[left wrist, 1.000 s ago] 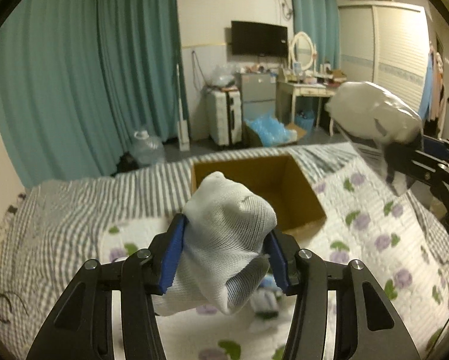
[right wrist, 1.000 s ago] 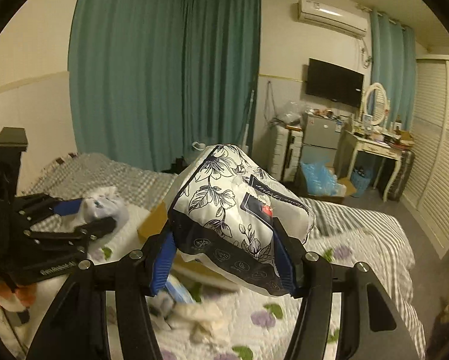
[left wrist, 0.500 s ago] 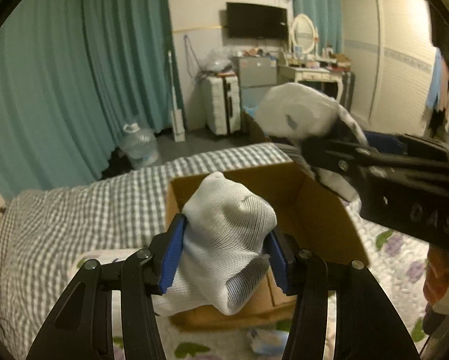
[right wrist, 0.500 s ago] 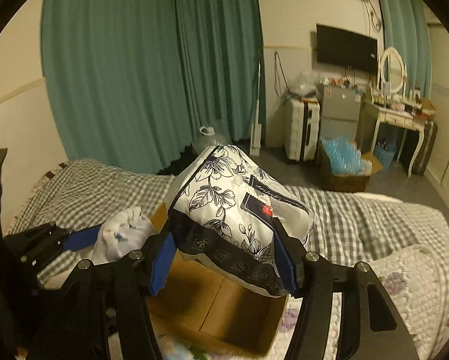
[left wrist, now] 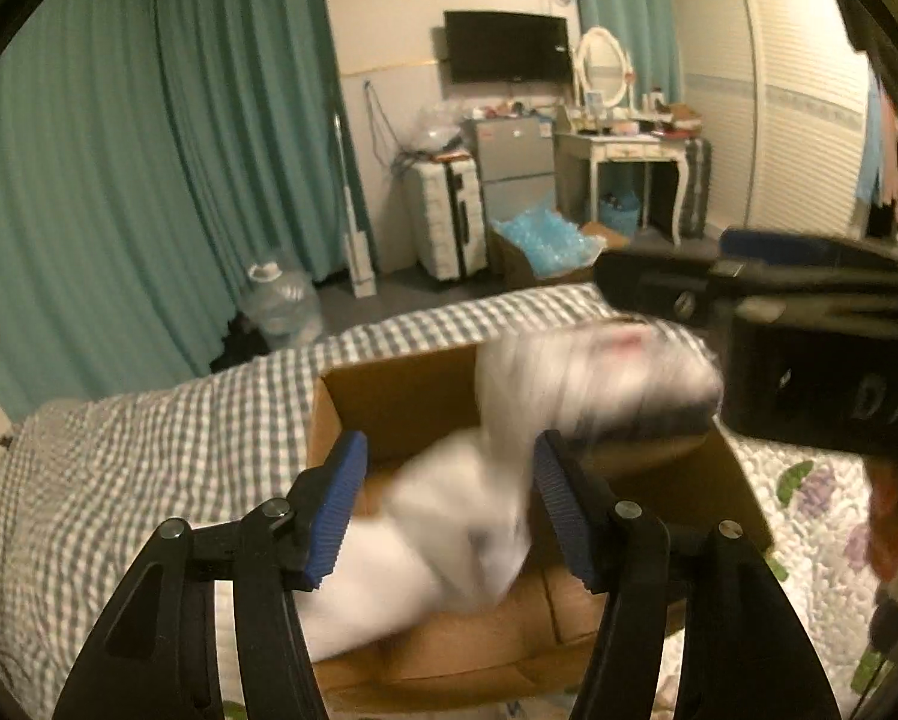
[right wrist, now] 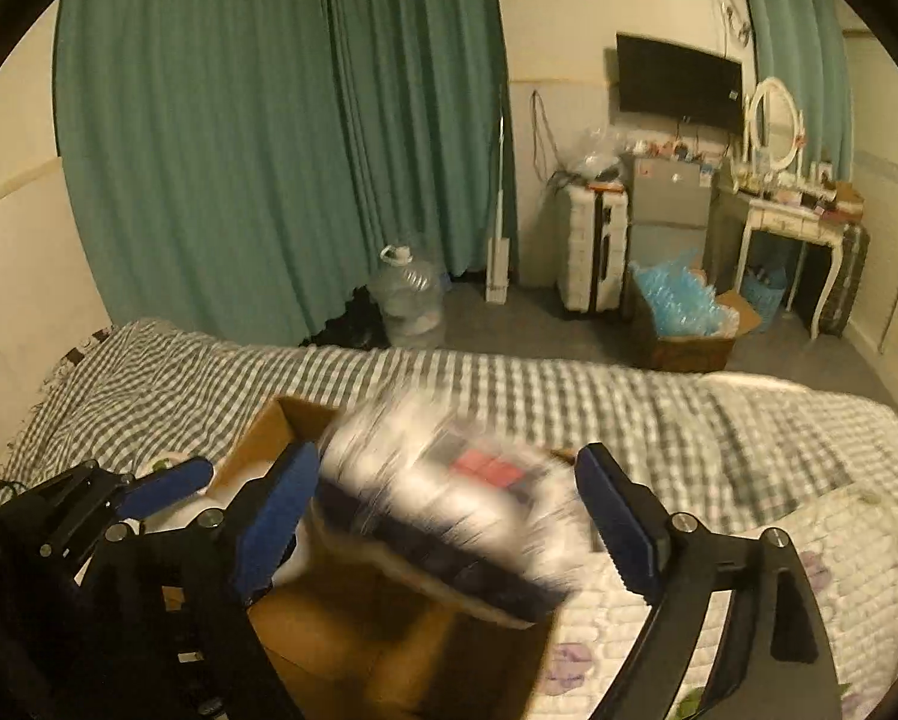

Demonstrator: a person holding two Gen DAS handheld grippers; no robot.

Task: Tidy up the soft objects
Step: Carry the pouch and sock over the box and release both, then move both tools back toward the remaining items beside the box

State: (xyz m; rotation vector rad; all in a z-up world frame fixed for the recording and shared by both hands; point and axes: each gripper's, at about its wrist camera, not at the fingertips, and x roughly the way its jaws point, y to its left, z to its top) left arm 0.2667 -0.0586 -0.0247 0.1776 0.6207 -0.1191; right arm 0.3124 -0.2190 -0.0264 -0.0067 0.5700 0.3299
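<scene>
An open cardboard box (left wrist: 401, 396) sits on the bed; it also shows in the right wrist view (right wrist: 389, 648). My left gripper (left wrist: 449, 504) is open above the box. The white sock (left wrist: 443, 540) is blurred and falling free between its jaws into the box. My right gripper (right wrist: 446, 516) is open too. The flower-printed white packet (right wrist: 449, 504) is blurred and dropping from it over the box; it also shows in the left wrist view (left wrist: 599, 384). The right gripper's body (left wrist: 809, 348) is at the right of the left wrist view.
The bed has a grey checked blanket (right wrist: 449, 372) and a floral quilt (right wrist: 839, 570). Beyond the bed are teal curtains (right wrist: 281, 120), a water jug (right wrist: 407, 300), a suitcase (right wrist: 593, 252), a box of blue plastic (right wrist: 683, 312) and a dressing table (right wrist: 791, 222).
Both grippers moved over the box and opened. The sock and the printed packet left the jaws and are falling into the box.
</scene>
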